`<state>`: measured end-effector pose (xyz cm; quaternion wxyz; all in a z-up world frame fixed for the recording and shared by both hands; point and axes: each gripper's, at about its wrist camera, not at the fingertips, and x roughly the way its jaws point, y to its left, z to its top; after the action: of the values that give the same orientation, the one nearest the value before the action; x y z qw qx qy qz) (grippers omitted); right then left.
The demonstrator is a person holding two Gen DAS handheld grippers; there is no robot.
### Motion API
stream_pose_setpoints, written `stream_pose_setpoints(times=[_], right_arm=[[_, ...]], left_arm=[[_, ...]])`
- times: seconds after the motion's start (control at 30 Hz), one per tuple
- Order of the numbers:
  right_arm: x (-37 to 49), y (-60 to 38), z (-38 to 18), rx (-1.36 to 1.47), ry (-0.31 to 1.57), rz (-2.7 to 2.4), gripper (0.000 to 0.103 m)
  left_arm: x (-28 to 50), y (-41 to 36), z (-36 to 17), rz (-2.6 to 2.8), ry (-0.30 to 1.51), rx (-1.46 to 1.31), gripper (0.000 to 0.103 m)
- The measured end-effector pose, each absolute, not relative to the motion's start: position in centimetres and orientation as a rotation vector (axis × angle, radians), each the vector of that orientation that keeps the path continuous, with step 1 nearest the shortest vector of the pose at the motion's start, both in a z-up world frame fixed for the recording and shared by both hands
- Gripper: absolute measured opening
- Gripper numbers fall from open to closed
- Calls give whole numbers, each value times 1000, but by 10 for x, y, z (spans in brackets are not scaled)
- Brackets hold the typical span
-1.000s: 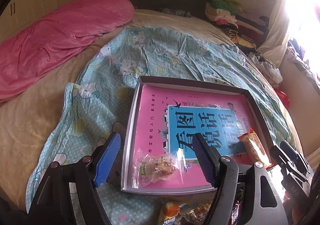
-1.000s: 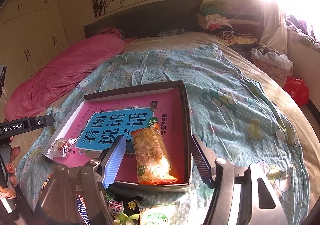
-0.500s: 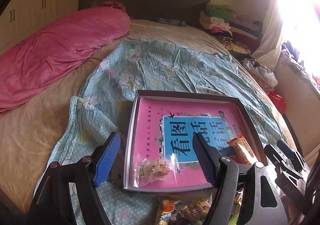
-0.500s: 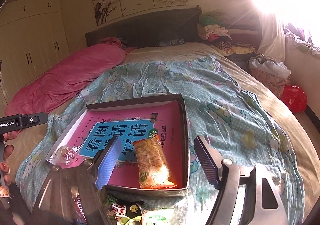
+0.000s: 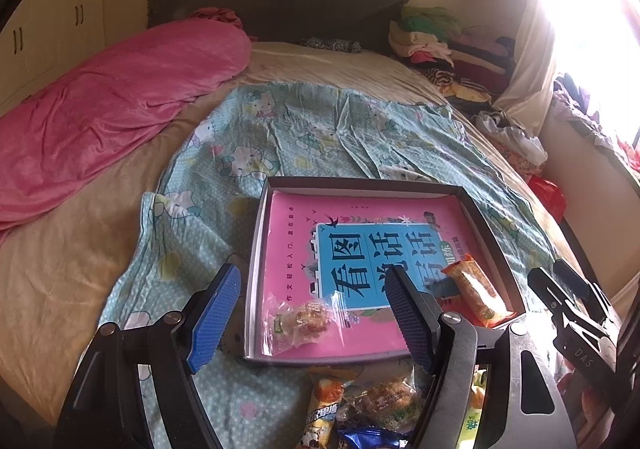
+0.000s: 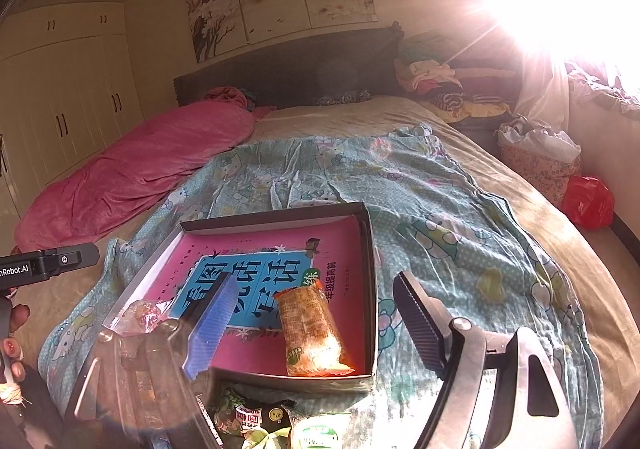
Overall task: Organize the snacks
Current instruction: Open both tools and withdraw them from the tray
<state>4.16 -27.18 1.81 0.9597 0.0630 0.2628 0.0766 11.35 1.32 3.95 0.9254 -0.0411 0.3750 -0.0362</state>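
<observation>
A shallow dark box [image 5: 492,237] [image 6: 370,249] lined with a pink and blue book cover lies on the bed. Inside it, at the near left, is a clear-wrapped pastry [image 5: 304,323] [image 6: 138,315]. At the near right lies an orange snack pack [image 5: 478,295] [image 6: 312,333]. My left gripper [image 5: 308,309] hovers open above the box's near left corner, nothing between its blue pads. My right gripper [image 6: 312,325] hangs above the orange pack, its jaws opening and clear of the pack. A pile of loose snacks [image 5: 368,405] [image 6: 276,425] lies in front of the box.
The box rests on a light blue cartoon-print sheet [image 5: 312,137] over a beige bed. A pink quilt [image 5: 112,109] lies rolled along the left side. Piled clothes [image 5: 436,45] and a red bag [image 6: 586,201] sit at the right. A person's fingers [image 6: 12,349] hold the left gripper's handle.
Both grippers have drawn back and up from the box, which looks smaller now. The right gripper's jaws have spread wider; the orange pack lies in the box as before.
</observation>
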Motion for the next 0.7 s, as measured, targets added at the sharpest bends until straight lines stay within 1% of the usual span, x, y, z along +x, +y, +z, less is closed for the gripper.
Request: stream_pose_setpoints(times=[0.37, 0.7], right_arm=[[32, -264, 20, 111, 541, 187, 83], [23, -253, 20, 90, 551, 215, 83]], left_arm=[[101, 0, 33, -106, 786, -34, 76], [93, -7, 25, -117, 816, -14, 76]])
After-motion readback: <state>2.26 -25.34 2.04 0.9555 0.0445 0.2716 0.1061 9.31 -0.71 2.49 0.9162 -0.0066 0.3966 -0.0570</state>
